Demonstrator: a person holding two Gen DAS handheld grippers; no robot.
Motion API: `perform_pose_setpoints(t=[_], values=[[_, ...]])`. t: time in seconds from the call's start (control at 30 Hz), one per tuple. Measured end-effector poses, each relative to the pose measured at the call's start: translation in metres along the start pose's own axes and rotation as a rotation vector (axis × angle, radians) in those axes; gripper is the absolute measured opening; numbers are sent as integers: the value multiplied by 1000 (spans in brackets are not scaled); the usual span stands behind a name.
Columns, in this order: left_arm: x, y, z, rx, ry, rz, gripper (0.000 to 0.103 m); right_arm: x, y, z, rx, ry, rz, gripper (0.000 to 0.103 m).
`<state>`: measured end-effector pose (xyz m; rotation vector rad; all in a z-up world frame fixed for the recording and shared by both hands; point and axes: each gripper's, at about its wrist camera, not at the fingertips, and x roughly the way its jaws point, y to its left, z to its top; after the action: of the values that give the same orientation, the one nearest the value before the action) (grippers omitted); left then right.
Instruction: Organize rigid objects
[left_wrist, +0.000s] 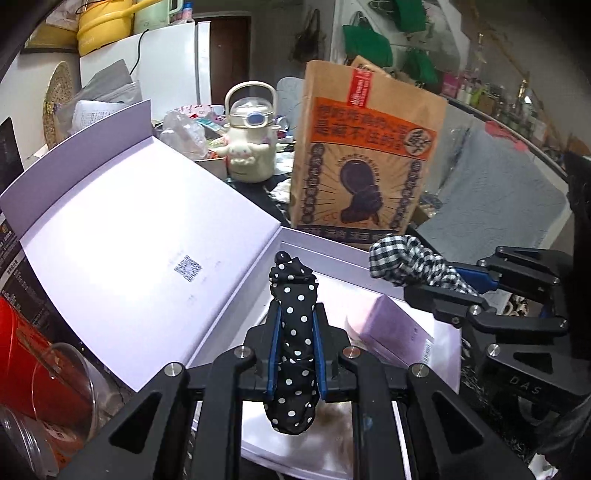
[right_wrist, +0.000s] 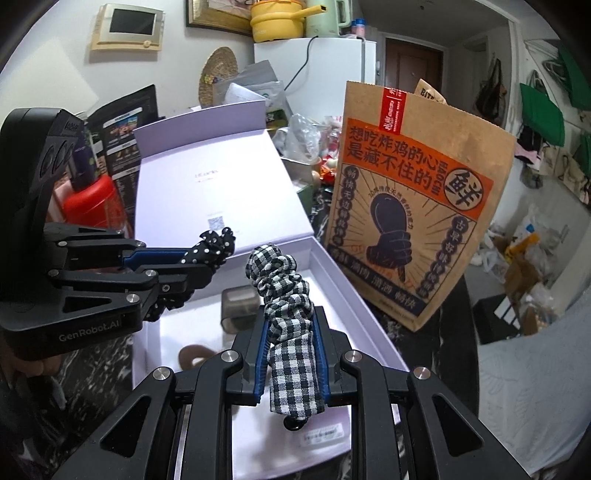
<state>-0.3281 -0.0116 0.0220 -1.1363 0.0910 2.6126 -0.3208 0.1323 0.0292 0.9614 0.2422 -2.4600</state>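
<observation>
Black fingers of the left gripper (left_wrist: 295, 325) clamped a dotted scrunchie (left_wrist: 294, 332); the right gripper (right_wrist: 290, 332) pinched a checked scrunchie (right_wrist: 286, 317). Both tilted downward above the open box (right_wrist: 354, 295).

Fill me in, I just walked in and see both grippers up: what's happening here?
A person is holding two grippers over an open lilac gift box. The left gripper has its jaws shut on a black polka-dot scrunchie; the right gripper is shut on a black-and-white gingham scrunchie. A small lilac carton already lies inside.
</observation>
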Motion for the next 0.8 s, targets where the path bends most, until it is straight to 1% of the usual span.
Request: perform_pose_setpoints(t=[0.07, 0.2, 0.43, 0.53, 0.7, 0.73, 0.8], values=[[5, 0, 1, 5, 8, 18, 16, 5, -2, 2, 5, 6, -6, 22], [15, 3, 3, -3, 31, 15, 16, 13, -6, 4, 25, 18, -5, 22], [31, 9, 2, -13, 73, 35, 16, 21, -9, 6, 34, 30, -14, 22], [35, 10, 1, -11, 77, 51, 16, 23, -8, 7, 28, 33, -19, 22], [37, 9, 2, -7, 74, 54, 16, 24, -6, 7, 26, 37, -31, 22], [35, 9, 2, -7, 69, 54, 16, 24, -6, 7, 28, 41, -31, 22], [34, 9, 3, -2, 52, 53, 16, 24, -7, 7, 36, 49, -35, 28]])
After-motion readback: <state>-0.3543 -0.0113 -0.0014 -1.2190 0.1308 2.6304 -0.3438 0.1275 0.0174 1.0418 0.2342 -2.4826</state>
